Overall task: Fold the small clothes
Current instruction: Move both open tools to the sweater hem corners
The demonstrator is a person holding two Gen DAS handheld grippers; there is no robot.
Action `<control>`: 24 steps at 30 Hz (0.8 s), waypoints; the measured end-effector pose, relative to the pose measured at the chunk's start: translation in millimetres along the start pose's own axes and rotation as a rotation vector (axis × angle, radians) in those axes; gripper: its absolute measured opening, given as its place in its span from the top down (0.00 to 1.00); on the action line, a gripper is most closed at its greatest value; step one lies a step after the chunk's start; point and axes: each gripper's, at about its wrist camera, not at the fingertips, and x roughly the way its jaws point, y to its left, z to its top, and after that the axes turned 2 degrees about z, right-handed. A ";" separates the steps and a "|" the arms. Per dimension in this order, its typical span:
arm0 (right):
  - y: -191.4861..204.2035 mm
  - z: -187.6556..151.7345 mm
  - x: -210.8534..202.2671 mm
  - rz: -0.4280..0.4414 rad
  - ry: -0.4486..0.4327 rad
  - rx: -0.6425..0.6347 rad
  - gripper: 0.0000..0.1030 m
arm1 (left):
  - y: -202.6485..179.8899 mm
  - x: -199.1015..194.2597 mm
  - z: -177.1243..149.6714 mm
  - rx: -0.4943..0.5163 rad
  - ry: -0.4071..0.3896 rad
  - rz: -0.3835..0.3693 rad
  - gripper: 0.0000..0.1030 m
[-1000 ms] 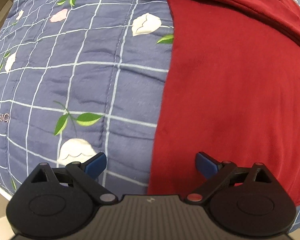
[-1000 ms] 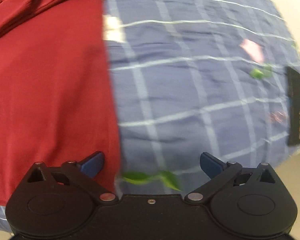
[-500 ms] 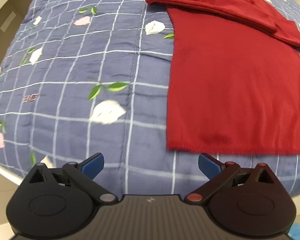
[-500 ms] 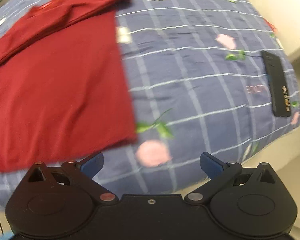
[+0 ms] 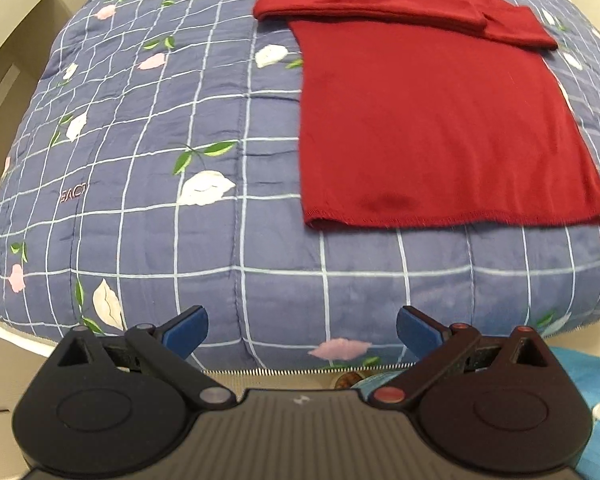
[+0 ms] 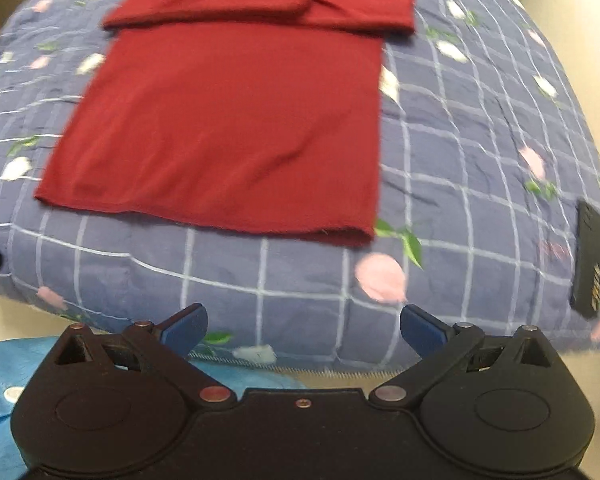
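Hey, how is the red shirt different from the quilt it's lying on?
The shirt is plain dark red; the quilt is blue with a white grid and flowers. The shirt covers only part of the quilt, which spreads well past it on every side. The shirt's sleeves are folded across its chest; the quilt lies spread out. Both are cloth, lying flat.

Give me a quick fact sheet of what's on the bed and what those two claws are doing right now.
garment: red top, lying flat, both sleeves folded across the chest
surface: blue checked quilt with flowers
other item: dark flat device near the quilt's right edge
left claw: open, empty, short of the hem
right claw: open, empty, short of the hem
foreground: blue cloth below the bed edge
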 end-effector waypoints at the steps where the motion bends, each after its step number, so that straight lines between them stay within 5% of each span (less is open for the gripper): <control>1: 1.0 -2.4 -0.9 0.018 -0.028 -0.022 0.01 | -3.3 0.9 -0.5 0.011 0.002 0.007 0.01; 6: 7.5 0.4 9.0 0.030 -0.048 -0.194 0.01 | -22.8 18.1 8.2 0.040 0.040 0.050 0.01; 12: 3.1 15.9 40.9 -0.034 0.035 -0.391 0.01 | -57.5 47.6 30.7 0.086 0.117 0.070 0.01; 15: 4.4 21.5 63.5 -0.095 0.048 -0.499 0.01 | -75.3 55.8 42.2 0.107 0.107 0.064 0.01; 24: 24.1 20.5 100.0 -0.086 -0.011 -0.714 0.08 | -101.6 68.8 47.5 0.070 0.105 0.032 0.01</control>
